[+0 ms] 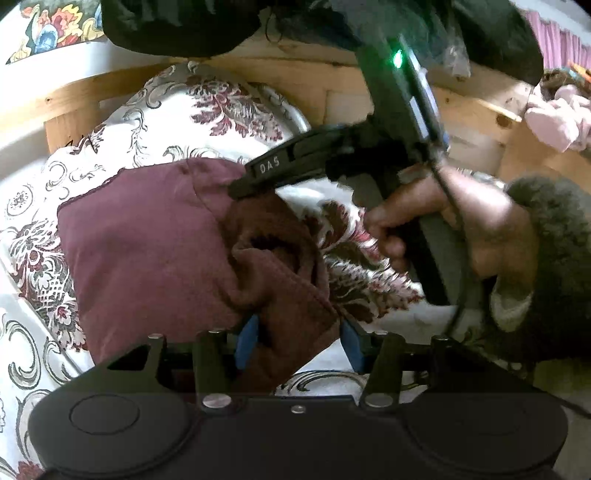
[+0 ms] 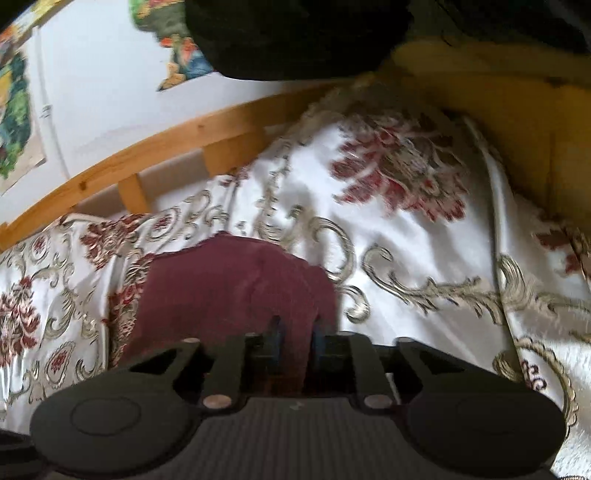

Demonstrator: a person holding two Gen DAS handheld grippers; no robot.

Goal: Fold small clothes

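A small maroon garment [image 1: 147,243] lies on a white bedspread with red and gold flowers [image 1: 207,110]. My left gripper [image 1: 299,339] is shut on a bunched edge of the garment; its blue pads [image 1: 247,339] press the cloth from both sides. My right gripper [image 1: 243,184] comes in from the right in the left wrist view and clamps the garment's upper edge. In the right wrist view the garment [image 2: 229,288] runs between the right gripper's [image 2: 297,339] blue pads [image 2: 319,341]. Part of the cloth is lifted and folded over.
A wooden bed frame [image 1: 258,74] runs behind the bedspread [image 2: 406,240]. A pink cloth [image 1: 557,118] lies at the far right. A dark bulky item [image 1: 177,22] hangs over the top. A wall with colourful pictures [image 2: 14,110] stands at the left.
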